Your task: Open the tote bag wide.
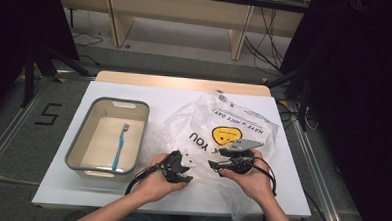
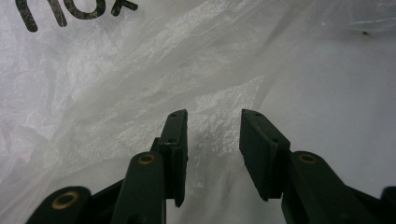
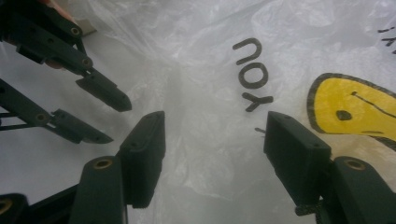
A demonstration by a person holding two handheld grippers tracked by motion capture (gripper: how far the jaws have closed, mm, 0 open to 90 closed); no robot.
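plastic bag (image 1: 218,126): under both tools | left tool (image 1: 187,171): apart, nothing clamped | right tool (image 1: 212,165): apart, nothing clamped

You have a white-topped table (image 1: 135,90) at the centre of the frame on grey carpet (image 1: 10,192), with a "5" (image 1: 47,114) taped at the left. Across the top runs light wooden furniture (image 1: 178,12), cables (image 1: 259,45) trailing beneath it. Dark curtains (image 1: 17,27) fill the upper left and the right side.
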